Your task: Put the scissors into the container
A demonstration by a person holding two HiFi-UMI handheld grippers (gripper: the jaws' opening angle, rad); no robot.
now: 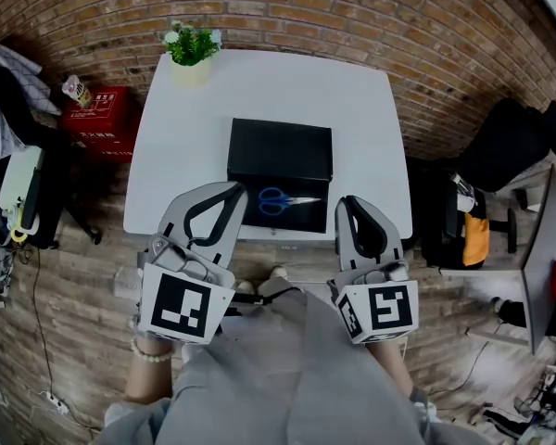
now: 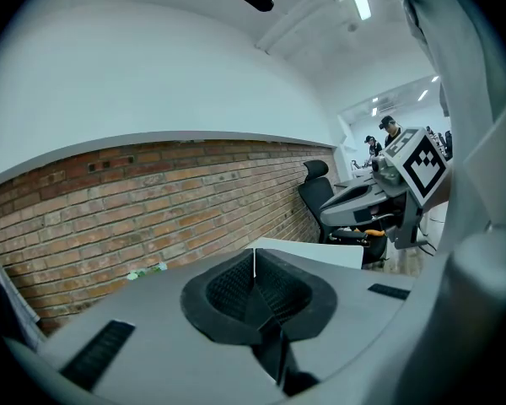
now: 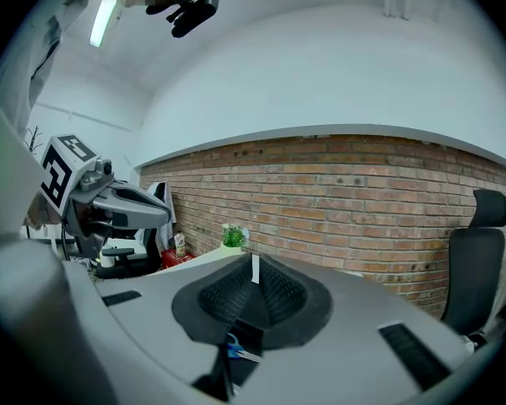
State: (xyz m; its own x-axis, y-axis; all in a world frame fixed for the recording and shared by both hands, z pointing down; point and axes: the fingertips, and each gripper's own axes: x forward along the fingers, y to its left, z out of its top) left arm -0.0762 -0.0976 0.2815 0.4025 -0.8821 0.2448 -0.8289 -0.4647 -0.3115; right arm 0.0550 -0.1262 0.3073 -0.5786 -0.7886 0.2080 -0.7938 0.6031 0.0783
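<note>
Lying on the dark near part of the black container [image 1: 280, 148], the blue-handled scissors [image 1: 287, 200] have their blades pointing to the person's right. Whether that part is the container's inside or an opened flap cannot be told. The container sits mid-way on a white table [image 1: 361, 109].

Just to the left of the container's near corner is the left gripper [image 1: 224, 202], and just to its right is the right gripper [image 1: 352, 209]. Both are close to the scissors but touch neither them nor the container.

In the left gripper view, the left gripper [image 2: 254, 268] has its jaws pressed together with nothing between them. The right gripper [image 3: 254, 270] is likewise closed and empty, and the scissors [image 3: 234, 351] show below its jaws.

Beyond the container, on the table's far left corner, stands a small potted plant [image 1: 192, 49]. Left of the table is a red box [image 1: 102, 119].
</note>
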